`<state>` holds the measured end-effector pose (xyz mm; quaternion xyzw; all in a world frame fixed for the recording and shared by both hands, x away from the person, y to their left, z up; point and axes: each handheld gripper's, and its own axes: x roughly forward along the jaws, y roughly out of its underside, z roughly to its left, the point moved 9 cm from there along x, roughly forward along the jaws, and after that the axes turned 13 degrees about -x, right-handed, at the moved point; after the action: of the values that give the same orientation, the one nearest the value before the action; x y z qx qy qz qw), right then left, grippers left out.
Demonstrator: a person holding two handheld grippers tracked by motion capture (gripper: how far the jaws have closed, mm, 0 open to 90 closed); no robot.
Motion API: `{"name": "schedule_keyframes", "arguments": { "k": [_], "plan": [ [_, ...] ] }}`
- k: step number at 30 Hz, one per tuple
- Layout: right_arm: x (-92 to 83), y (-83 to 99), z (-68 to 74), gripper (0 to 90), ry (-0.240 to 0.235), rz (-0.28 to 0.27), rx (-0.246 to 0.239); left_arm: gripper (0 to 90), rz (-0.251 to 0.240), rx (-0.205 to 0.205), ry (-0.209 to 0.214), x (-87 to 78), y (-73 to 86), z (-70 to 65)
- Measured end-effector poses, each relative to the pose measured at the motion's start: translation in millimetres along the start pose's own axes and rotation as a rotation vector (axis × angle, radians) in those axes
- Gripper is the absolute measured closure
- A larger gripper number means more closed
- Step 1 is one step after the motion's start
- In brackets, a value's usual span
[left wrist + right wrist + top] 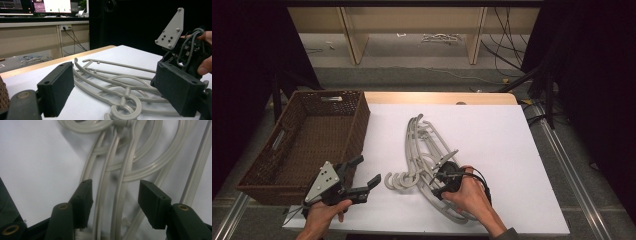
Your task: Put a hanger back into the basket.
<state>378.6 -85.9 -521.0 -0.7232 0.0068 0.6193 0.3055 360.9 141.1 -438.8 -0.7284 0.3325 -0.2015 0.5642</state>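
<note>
A pile of pale grey plastic hangers [427, 150] lies on the white table top [497, 145], hooks toward the near left. My right gripper [436, 183] points down onto the pile's near end. Several thin hanger bars [117, 170] run between its jaws, and there is a gap to each pad, so the right gripper [115, 195] is open. Its grey three-cornered plate [172, 28] stands up at the right of the left gripper view. My left gripper [368, 171] hovers open at the near left, aimed at the hangers [107, 82], nothing between its pads [57, 87].
A brown wicker basket [357, 125] stands at the table's left edge, close beside the left gripper. Beyond the far edge are wooden shelf legs [352, 40] and cables [507, 55] on the floor. Dark curtains close both sides.
</note>
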Motion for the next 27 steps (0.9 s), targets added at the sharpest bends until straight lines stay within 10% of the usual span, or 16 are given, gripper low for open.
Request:
{"name": "schedule_keyframes", "arguments": {
  "k": [27],
  "plan": [
    [6.0,0.2,6.0,74.0,-0.141,-0.043,0.040,15.8,0.005,0.002,-0.001,-0.1,0.4,0.3]
  ]
}}
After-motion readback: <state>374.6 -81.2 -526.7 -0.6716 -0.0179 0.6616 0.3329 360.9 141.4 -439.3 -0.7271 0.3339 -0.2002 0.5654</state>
